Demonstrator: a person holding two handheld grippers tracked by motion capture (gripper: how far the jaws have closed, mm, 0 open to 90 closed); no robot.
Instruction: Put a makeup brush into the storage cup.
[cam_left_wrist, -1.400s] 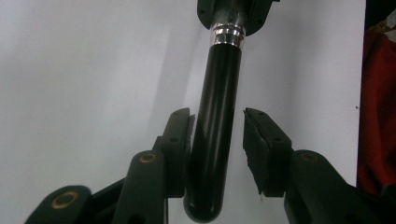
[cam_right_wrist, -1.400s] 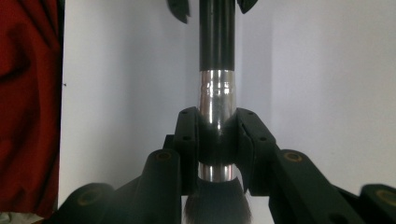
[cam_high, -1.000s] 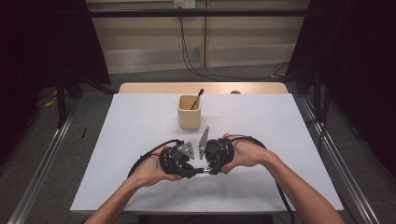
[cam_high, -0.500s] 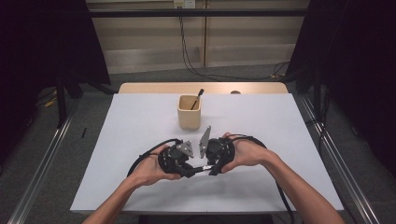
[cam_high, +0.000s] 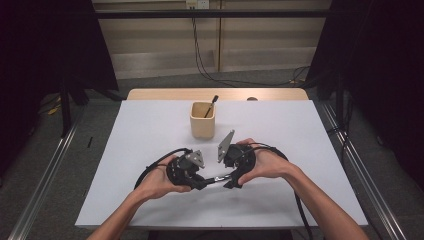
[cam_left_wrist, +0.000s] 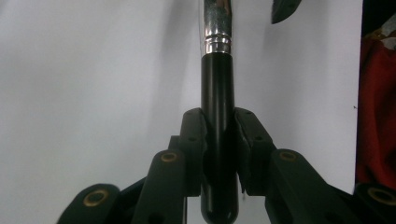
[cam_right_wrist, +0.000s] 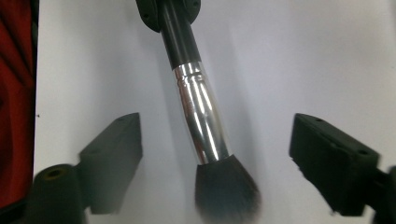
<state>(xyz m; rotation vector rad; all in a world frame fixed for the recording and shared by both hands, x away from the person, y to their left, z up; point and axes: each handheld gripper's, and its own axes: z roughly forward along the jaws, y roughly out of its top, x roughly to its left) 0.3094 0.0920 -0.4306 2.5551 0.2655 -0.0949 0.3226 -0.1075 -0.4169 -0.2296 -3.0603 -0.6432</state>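
A makeup brush (cam_high: 218, 178) with a black handle (cam_left_wrist: 217, 116), a silver ferrule (cam_right_wrist: 201, 121) and dark bristles (cam_right_wrist: 226, 191) hangs level just above the white table (cam_high: 150, 130), between my two hands. My left gripper (cam_high: 202, 182) is shut on the handle, its pads (cam_left_wrist: 192, 135) pressing both sides. My right gripper (cam_high: 231, 181) faces it; its jaws have just been opening and now stand wide apart (cam_right_wrist: 215, 144). The bristle end lies between them, untouched. In the right gripper view the left gripper (cam_right_wrist: 170, 11) shows at the top, around the handle.
A tan square cup (cam_high: 202, 120) stands behind my hands at mid table, with a thin dark-tipped stick (cam_high: 211, 106) leaning in it. A wooden strip (cam_high: 165, 94) runs along the table's far edge. Red clothing (cam_left_wrist: 376, 116) shows at the near side.
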